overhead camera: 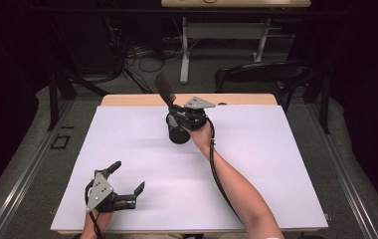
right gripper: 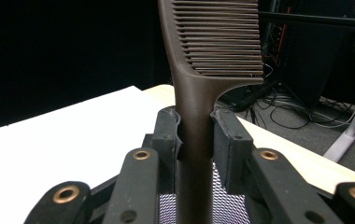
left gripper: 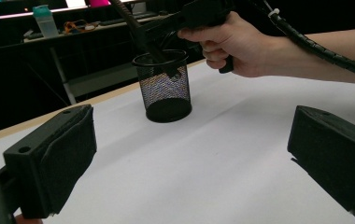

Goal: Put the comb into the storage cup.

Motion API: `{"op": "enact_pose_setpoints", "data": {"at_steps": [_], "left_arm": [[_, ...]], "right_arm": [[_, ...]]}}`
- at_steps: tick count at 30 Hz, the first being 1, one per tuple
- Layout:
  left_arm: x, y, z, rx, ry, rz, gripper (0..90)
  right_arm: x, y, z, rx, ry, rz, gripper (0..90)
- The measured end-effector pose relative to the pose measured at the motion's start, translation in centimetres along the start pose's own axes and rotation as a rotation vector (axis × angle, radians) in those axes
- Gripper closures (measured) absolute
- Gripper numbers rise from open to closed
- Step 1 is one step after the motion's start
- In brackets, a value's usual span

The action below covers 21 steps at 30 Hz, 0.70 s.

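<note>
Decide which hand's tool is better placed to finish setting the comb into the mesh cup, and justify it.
Right. The right tool is shut on the comb directly over the mesh cup, handle already inside. The left tool rests open near the table's front edge, well away from the cup.

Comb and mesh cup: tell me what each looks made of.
Comb: probably moulded plastic, dark brown and matte; its teeth are evenly formed and its surface faintly grainy. Mesh cup: likely black-coated metal wire mesh, see-through with a solid rim and base. Neither material is certain by look alone.
</note>
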<state>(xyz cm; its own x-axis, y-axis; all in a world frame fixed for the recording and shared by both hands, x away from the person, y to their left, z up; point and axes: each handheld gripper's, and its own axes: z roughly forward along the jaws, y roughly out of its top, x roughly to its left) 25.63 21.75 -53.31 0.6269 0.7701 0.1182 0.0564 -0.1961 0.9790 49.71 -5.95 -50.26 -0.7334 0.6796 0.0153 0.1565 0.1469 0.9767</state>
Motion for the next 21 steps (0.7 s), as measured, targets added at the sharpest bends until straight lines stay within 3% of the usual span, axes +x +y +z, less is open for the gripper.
{"op": "enact_pose_setpoints", "data": {"at_steps": [21], "left_arm": [[-0.03,0.0,-0.02,0.002,-0.001,0.004,1.1]], "right_arm": [[0.0,-0.61,-0.03,0.019,-0.005,-0.006,72.6]]}}
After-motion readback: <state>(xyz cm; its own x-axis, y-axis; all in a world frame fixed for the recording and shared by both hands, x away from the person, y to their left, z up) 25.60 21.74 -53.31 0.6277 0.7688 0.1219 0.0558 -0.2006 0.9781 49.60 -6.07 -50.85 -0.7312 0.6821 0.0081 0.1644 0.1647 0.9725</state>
